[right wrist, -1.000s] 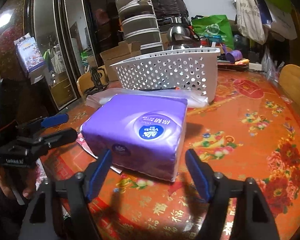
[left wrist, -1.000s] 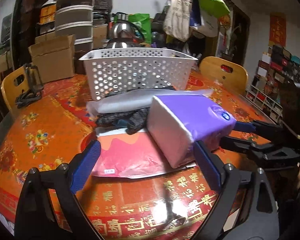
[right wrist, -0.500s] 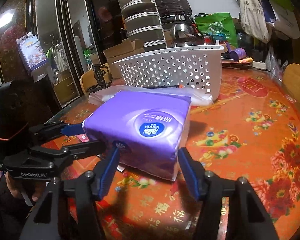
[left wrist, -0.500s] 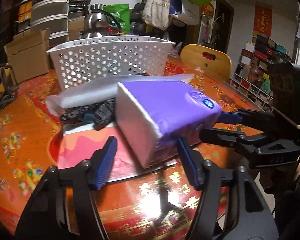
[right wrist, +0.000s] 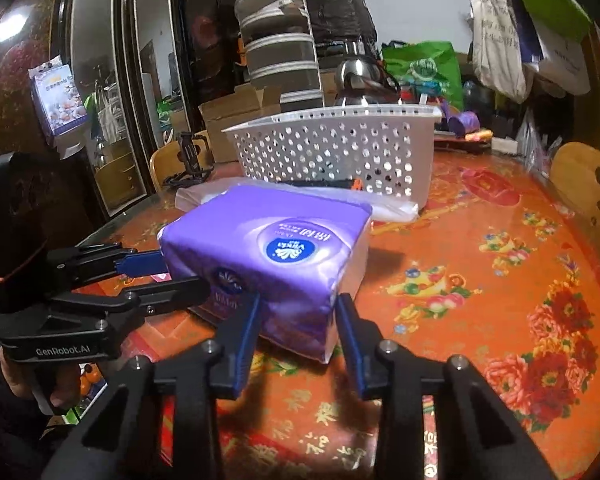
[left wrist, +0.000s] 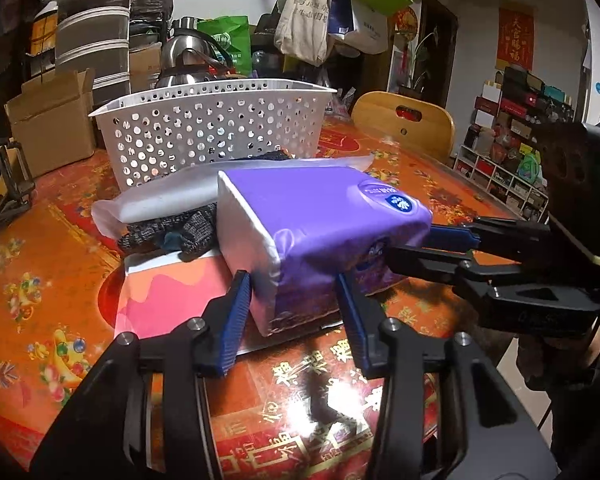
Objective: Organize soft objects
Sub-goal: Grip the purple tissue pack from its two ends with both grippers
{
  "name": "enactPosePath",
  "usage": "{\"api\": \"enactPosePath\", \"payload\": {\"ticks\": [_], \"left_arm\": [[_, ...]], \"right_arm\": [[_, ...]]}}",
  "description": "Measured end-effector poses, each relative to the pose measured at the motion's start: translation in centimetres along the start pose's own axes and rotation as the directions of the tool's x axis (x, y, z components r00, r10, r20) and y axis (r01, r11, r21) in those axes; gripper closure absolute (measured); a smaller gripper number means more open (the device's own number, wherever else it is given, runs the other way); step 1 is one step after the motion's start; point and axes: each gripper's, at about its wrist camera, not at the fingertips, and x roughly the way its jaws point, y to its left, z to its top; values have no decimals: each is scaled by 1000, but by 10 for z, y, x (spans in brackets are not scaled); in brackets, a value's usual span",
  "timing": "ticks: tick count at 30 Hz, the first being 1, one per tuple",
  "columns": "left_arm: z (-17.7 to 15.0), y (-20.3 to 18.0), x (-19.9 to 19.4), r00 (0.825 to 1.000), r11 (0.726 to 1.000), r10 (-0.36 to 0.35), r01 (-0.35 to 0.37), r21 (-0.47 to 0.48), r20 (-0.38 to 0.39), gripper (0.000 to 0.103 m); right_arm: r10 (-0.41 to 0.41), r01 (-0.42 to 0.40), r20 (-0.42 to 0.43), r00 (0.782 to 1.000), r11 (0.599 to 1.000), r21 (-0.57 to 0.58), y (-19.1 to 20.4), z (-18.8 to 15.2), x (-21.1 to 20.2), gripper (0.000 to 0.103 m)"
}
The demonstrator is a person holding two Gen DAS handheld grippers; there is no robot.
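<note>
- On the table (left wrist: 40, 240), at the left of the left wrist view, a pink packet (left wrist: 168, 296) lies flat on the orange patterned cloth, with a dark knitted cloth (left wrist: 180, 228) and a long white packet (left wrist: 168, 200) heaped behind it.
- Behind that heap stands a white perforated basket (left wrist: 212, 132), upright and apart from the purple tissue pack (left wrist: 320, 216).
- At the middle, the purple tissue pack rests tilted, its near end partly on the pink packet, just in front of the basket.
- The left hand-held gripper (left wrist: 296, 312) has its blue pads on either side of the pack's near corner; its jaws are closing, and the pads appear to touch the wrapper at both sides.
- Further right in the same view, the right hand-held gripper (left wrist: 428, 246) reaches in from the side and meets the pack's far end.
- From the right wrist view, the right hand-held gripper (right wrist: 296, 312) straddles another corner of the pack (right wrist: 268, 248), jaws closing, pads at the wrapper on both sides.
- A wooden chair (right wrist: 592, 184) stands at the table's right edge.
</note>
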Motion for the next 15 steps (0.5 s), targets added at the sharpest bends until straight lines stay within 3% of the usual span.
{"api": "enactPosePath", "payload": {"ticks": [11,15], "left_arm": [[4,21,-30,998,997,-45,47,-54,39,61],[10,28,-47,997,996,-32,37,-79,73,62]], "right_arm": [[-19,21,71,997,999,-25,28,14,-20,75],[-31,35,78,996,998,-43,41,22,-19,75]]}}
